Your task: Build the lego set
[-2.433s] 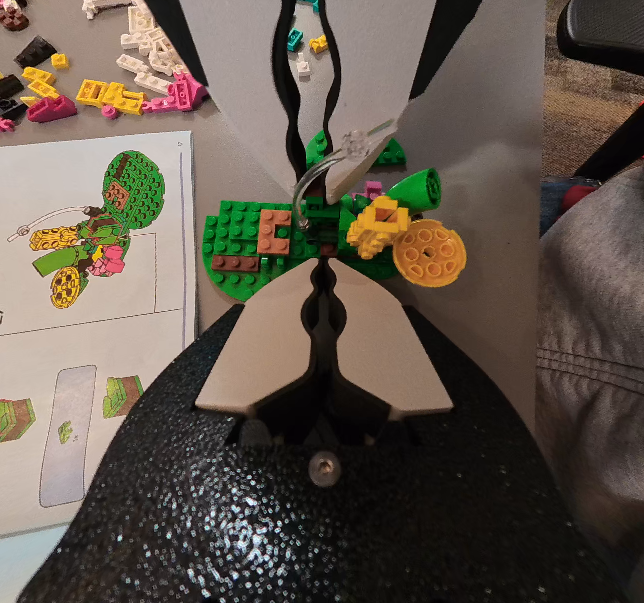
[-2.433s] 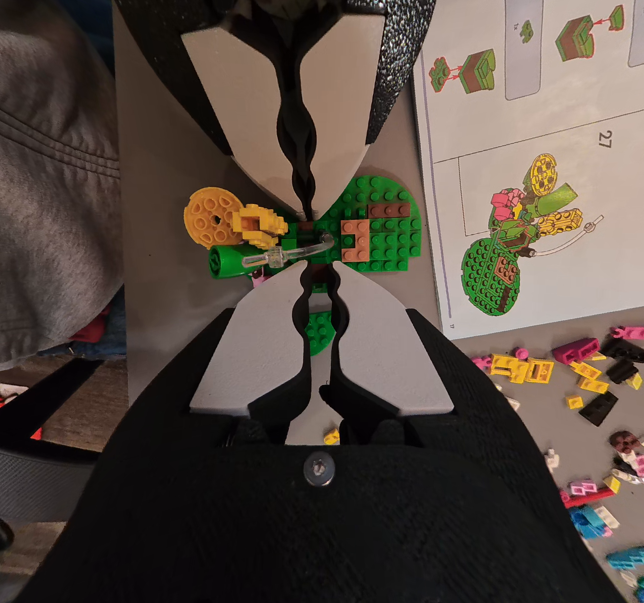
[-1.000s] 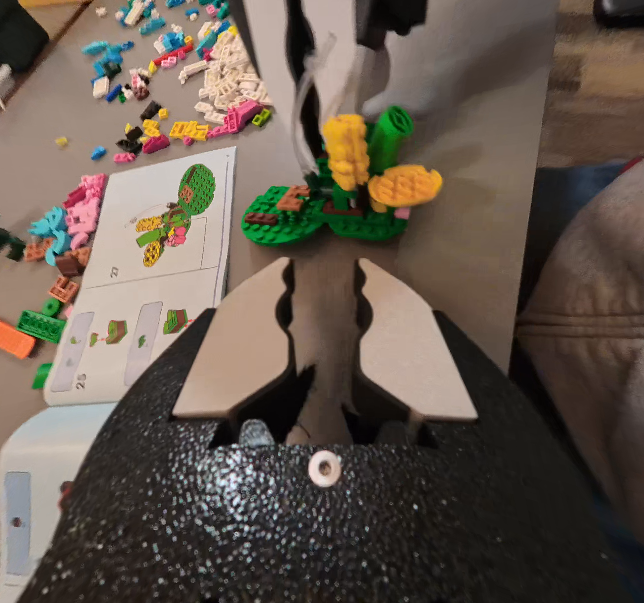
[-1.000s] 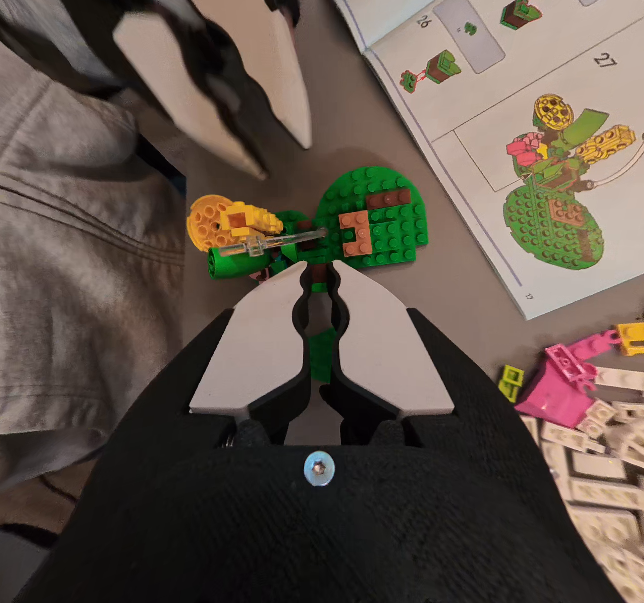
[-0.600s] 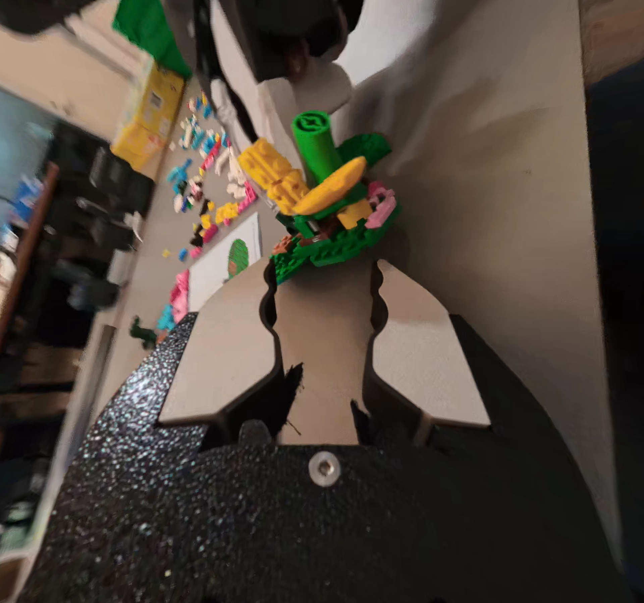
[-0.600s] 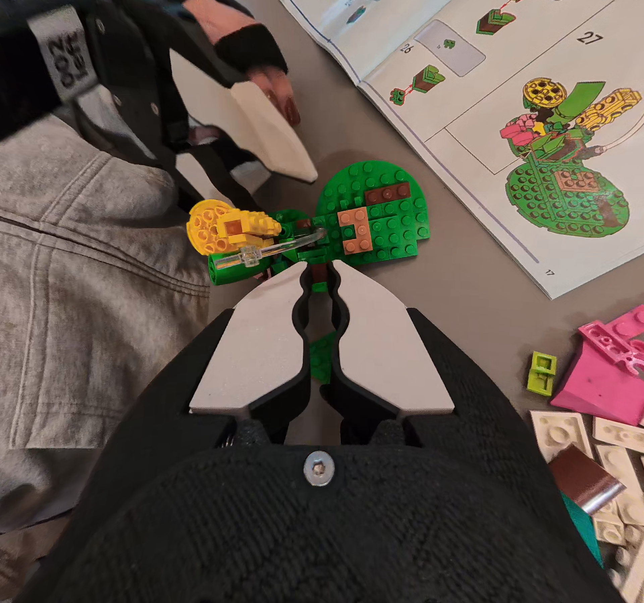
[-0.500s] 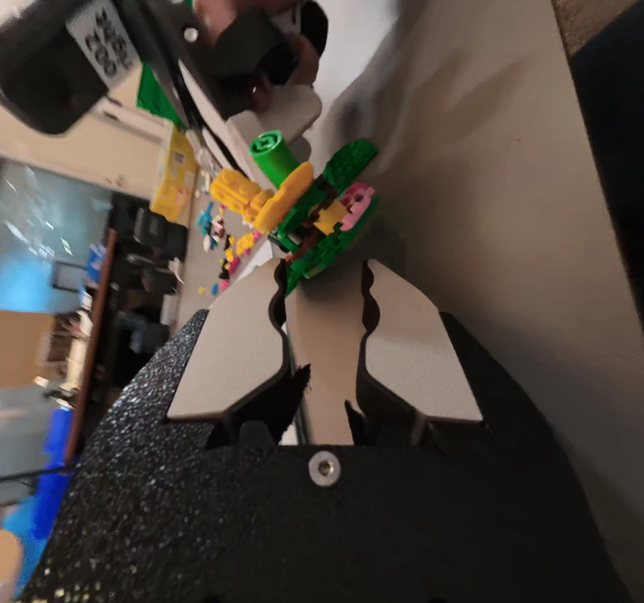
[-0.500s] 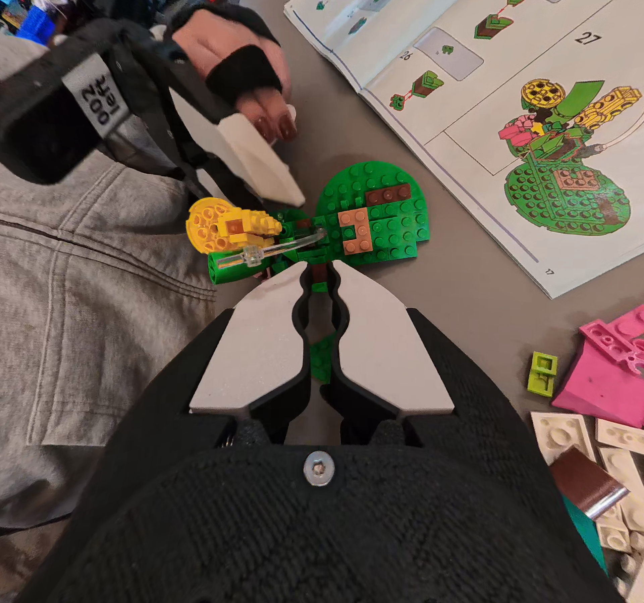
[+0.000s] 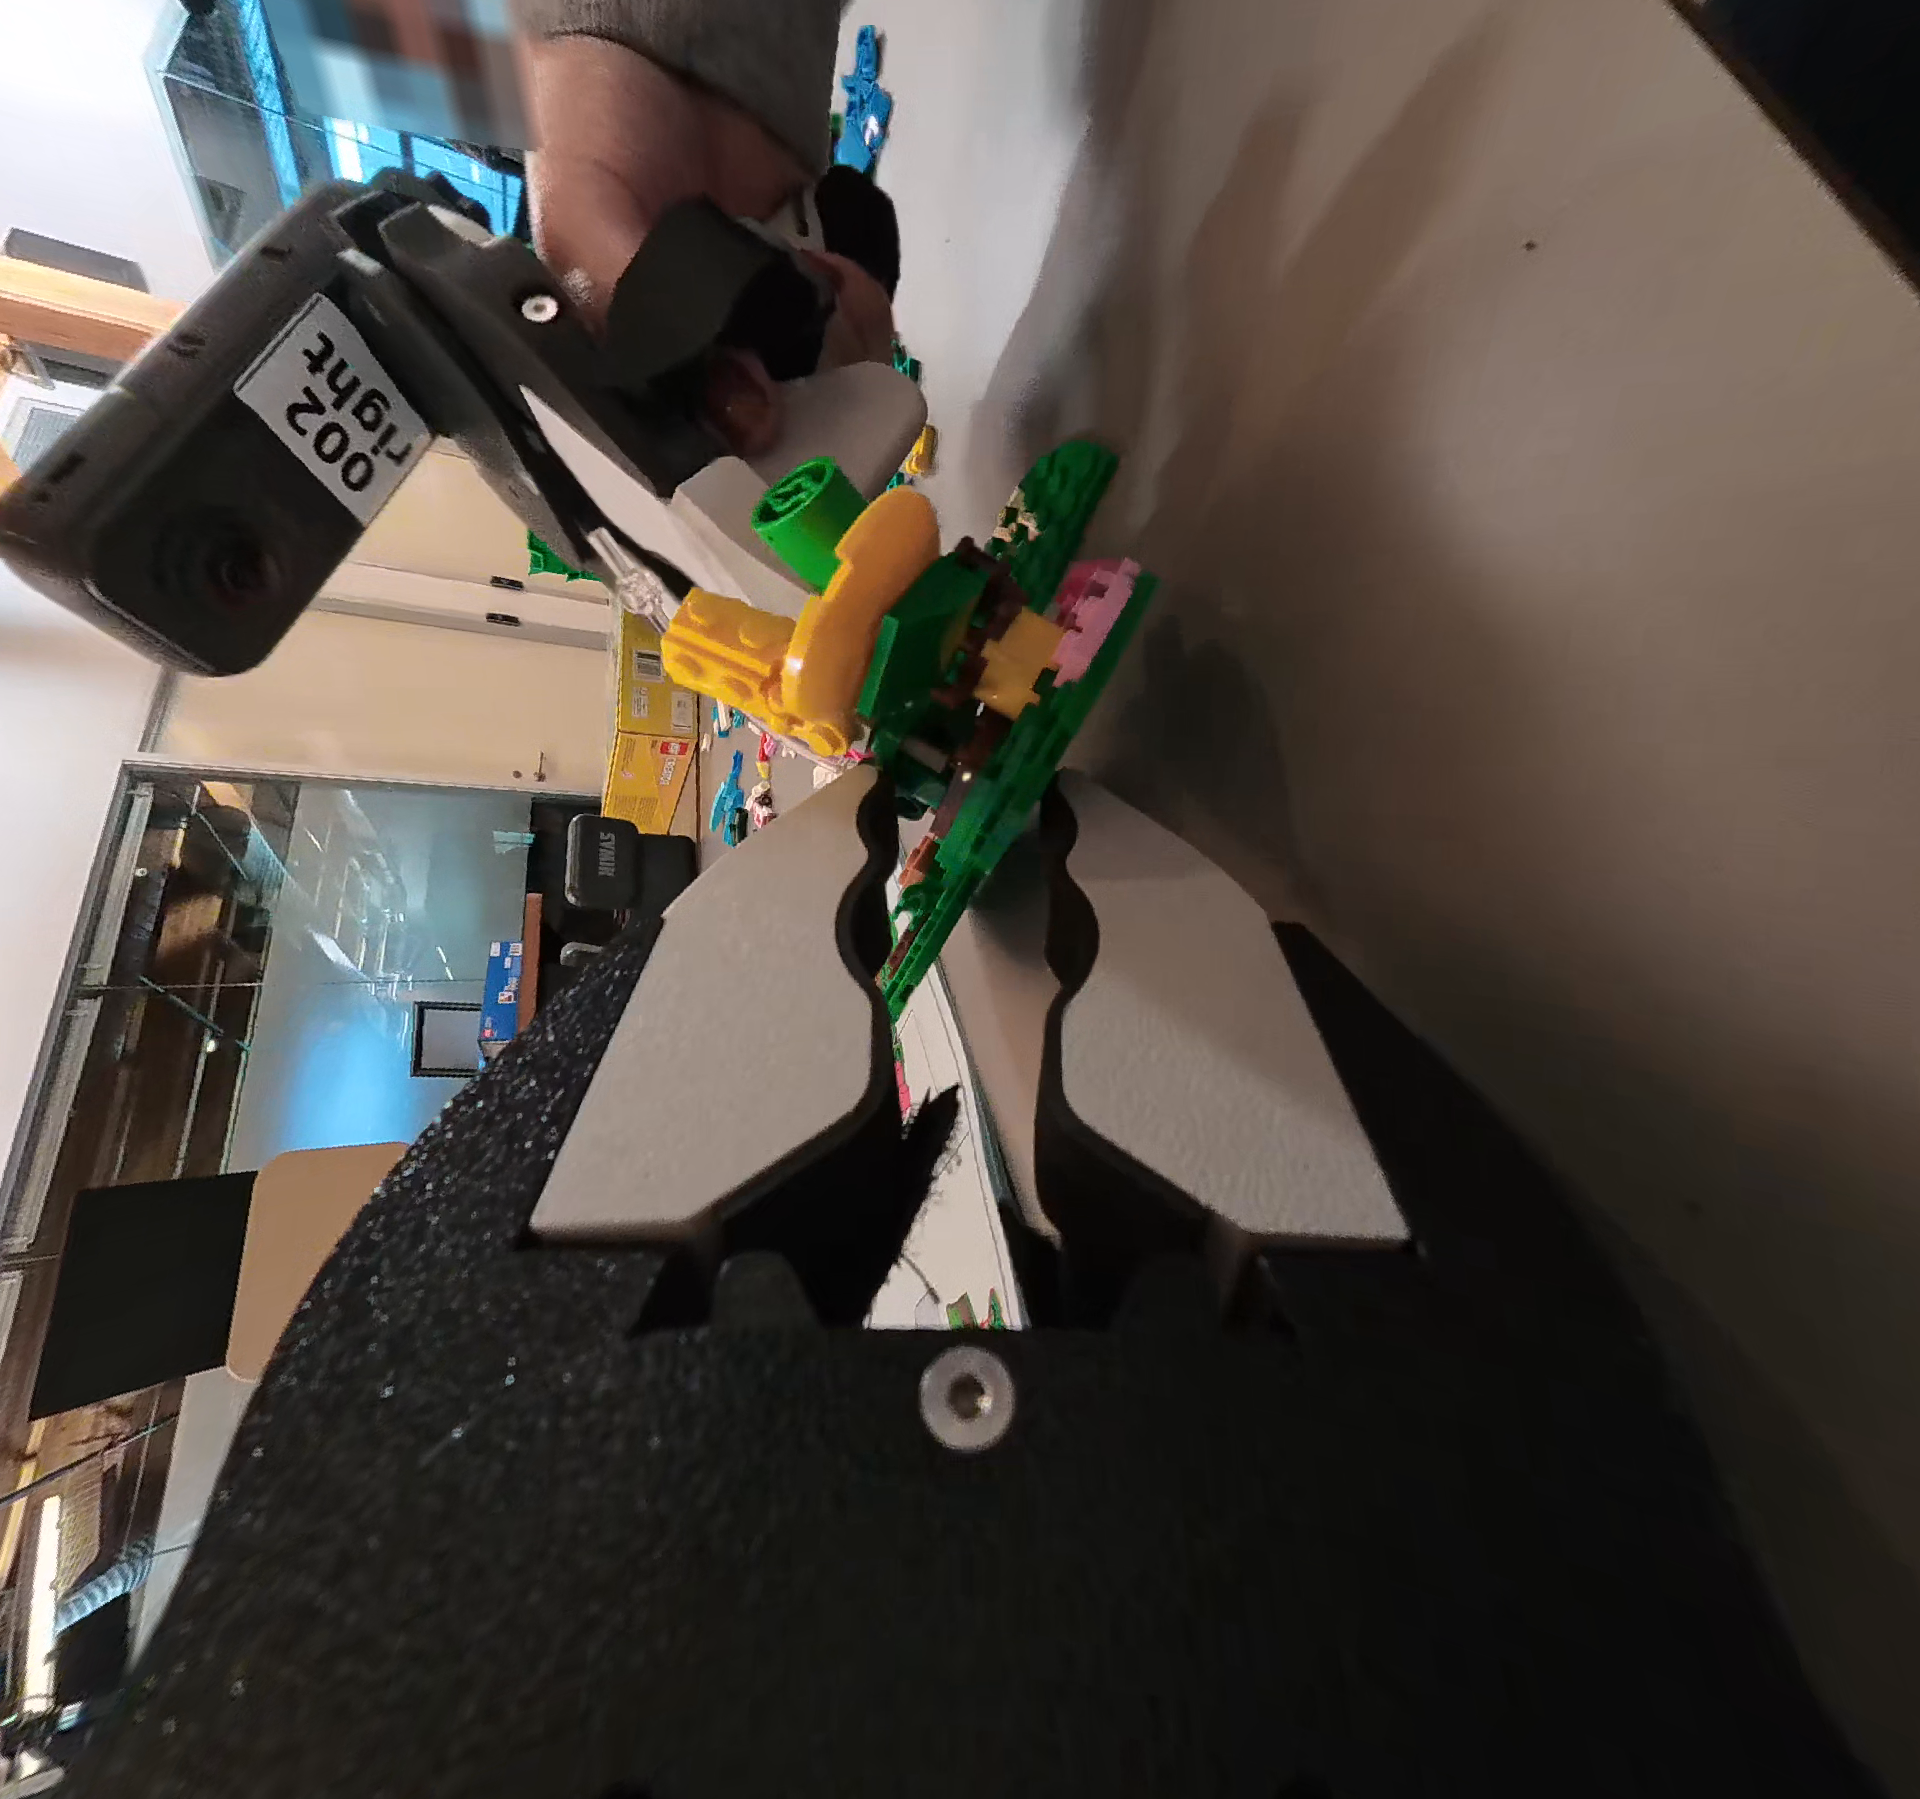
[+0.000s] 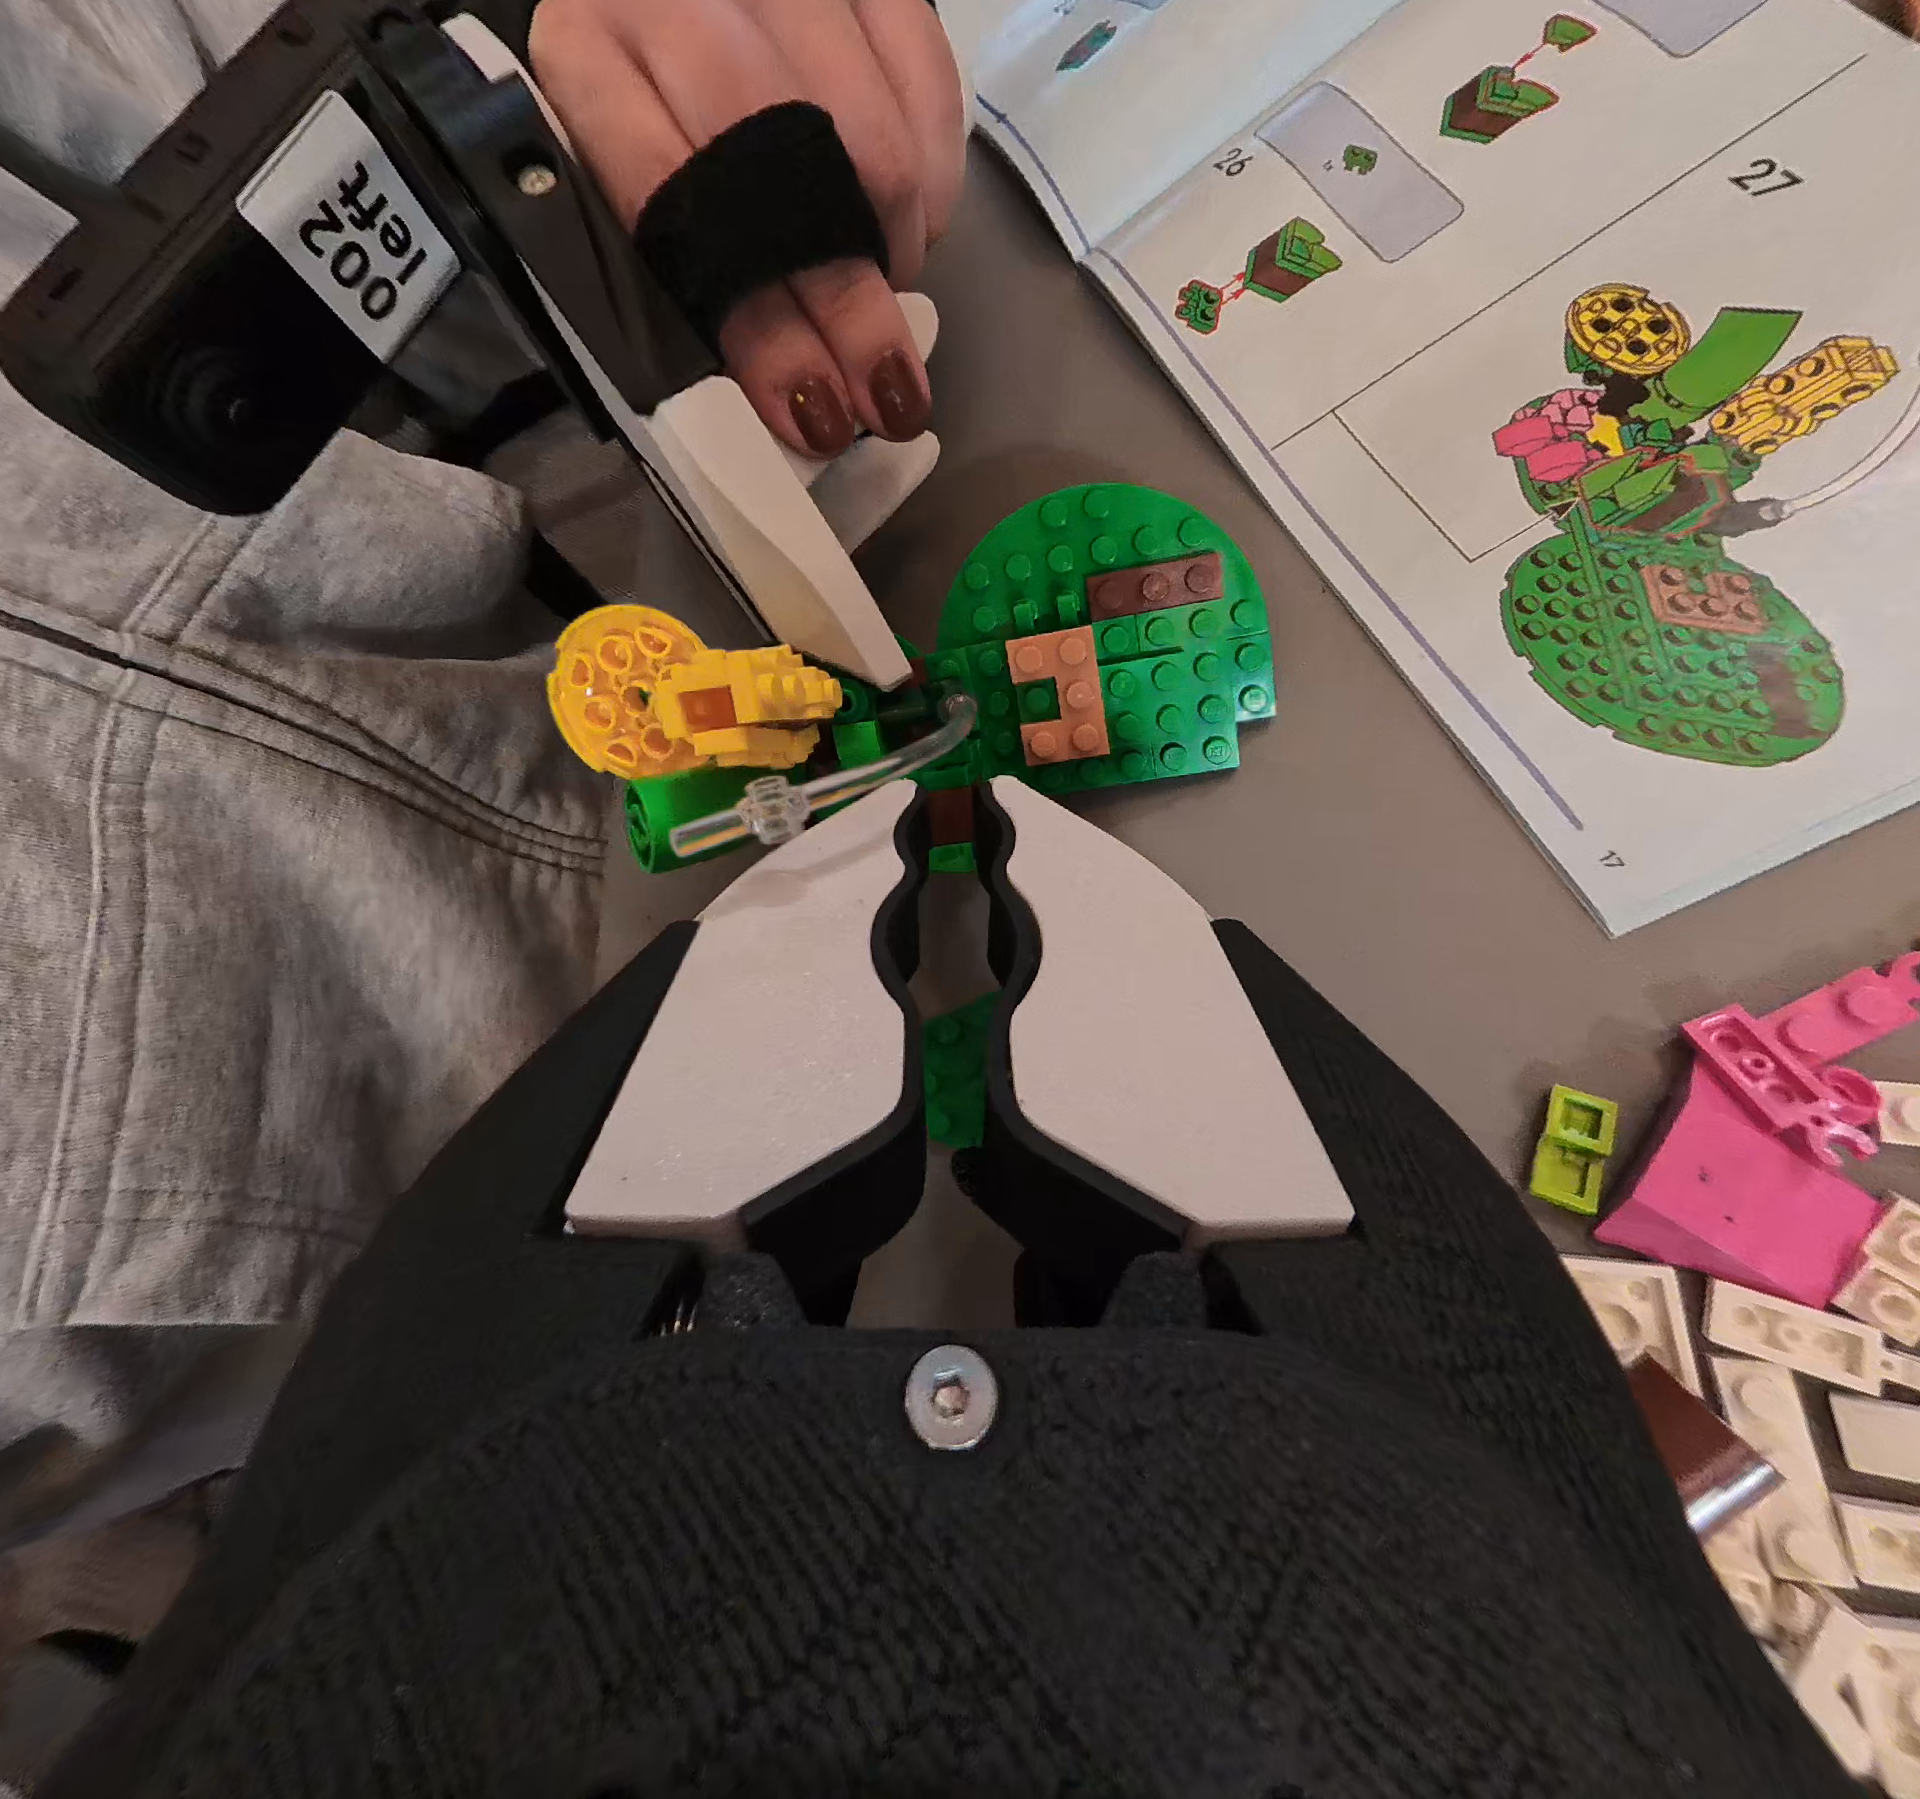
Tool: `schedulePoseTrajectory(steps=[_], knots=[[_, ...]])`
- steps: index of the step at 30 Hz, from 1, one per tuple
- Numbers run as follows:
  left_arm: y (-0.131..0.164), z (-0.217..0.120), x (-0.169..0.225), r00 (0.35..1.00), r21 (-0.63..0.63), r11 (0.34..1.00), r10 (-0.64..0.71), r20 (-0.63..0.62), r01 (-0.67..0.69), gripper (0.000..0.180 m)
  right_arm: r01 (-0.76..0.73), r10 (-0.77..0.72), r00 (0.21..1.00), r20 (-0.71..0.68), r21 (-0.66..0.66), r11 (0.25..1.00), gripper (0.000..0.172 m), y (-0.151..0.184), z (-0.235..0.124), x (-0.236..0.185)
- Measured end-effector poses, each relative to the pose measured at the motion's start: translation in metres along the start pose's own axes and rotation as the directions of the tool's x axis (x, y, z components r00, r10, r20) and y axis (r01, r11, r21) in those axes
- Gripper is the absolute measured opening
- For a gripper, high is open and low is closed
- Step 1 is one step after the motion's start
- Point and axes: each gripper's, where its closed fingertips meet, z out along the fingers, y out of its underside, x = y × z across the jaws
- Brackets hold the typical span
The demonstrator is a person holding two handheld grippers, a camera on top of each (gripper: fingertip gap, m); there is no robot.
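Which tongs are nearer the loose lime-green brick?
Right. The right tongs grip the green model, with the lime-green brick to their right; the left tongs sit beyond the model.

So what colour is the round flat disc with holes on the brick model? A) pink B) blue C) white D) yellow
D: the disc at the edge of the green brick model is yellow, beside a yellow brick cluster.
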Motion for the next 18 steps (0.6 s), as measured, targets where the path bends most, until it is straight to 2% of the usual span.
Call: schedulePoseTrajectory(steps=[6,18], knots=[[0.0000,0.0010,0.0045,1.000,0.000,1.000,-0.005,0.004,0.005,0.025,0.082,-0.084,0.995,-0.051,-0.052,0.995,0.006,0.0031,0.0021,0.0005],[0.0039,0.0002,0.0048,0.999,0.007,0.999,-0.042,0.032,0.042,0.024,0.131,-0.138,0.987,-0.088,-0.076,0.988,0.006,-0.0001,0.0036,0.0031]])
